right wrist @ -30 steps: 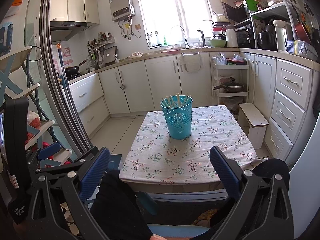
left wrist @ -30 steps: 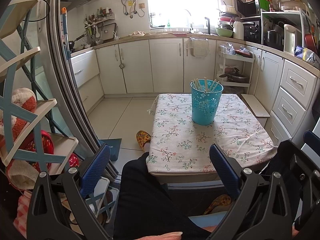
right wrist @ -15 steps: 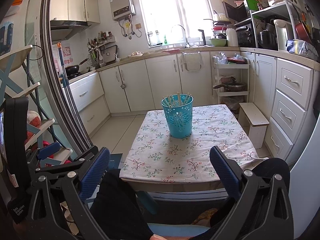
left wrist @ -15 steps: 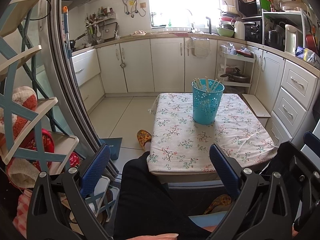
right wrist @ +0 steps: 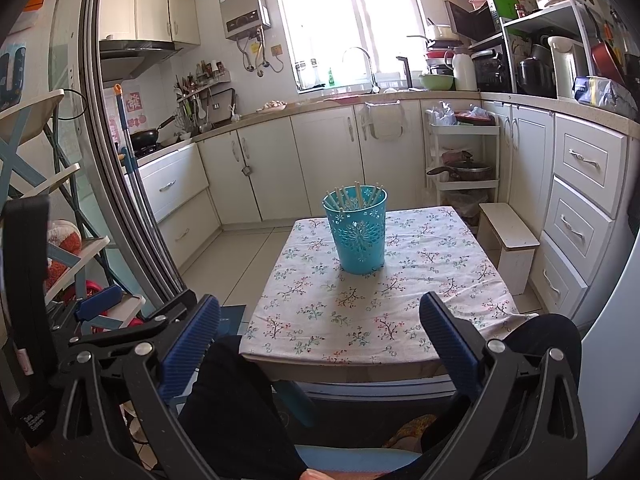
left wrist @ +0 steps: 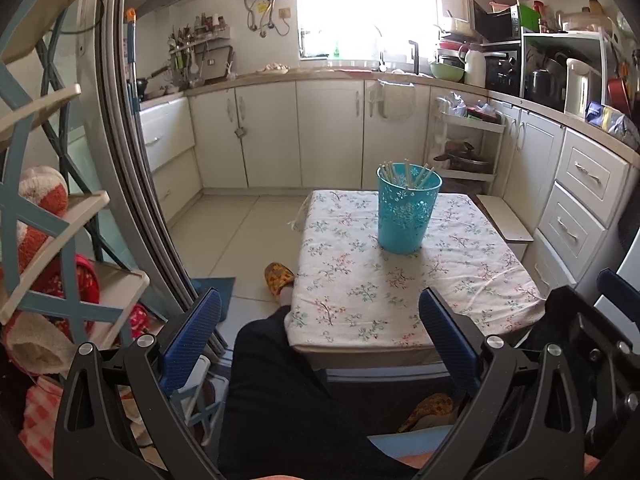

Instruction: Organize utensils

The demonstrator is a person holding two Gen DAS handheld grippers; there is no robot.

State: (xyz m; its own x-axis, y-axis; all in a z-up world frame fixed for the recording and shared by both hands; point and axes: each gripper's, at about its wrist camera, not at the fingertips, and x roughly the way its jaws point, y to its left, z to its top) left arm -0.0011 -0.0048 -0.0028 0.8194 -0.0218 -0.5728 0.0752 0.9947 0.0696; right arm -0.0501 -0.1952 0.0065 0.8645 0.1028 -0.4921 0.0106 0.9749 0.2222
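Observation:
A teal perforated holder (left wrist: 408,210) stands upright on a small table with a floral cloth (left wrist: 360,296); it also shows in the right wrist view (right wrist: 357,230). Several pale chopsticks (left wrist: 406,172) stand inside it, also seen in the right wrist view (right wrist: 352,198). My left gripper (left wrist: 320,320) is open and empty, held well short of the table's near edge. My right gripper (right wrist: 320,322) is open and empty, also back from the table, above my lap. The table cloth (right wrist: 372,300) carries only the holder.
White kitchen cabinets (left wrist: 328,132) line the far wall and the right side (right wrist: 580,200). A blue and cream shelf rack (left wrist: 44,216) stands at the left. A small white stool (right wrist: 510,236) sits right of the table. My legs (left wrist: 288,380) are below the grippers.
Both views have shifted only slightly; the holder sits a little differently in frame. Both grippers stay open and empty.

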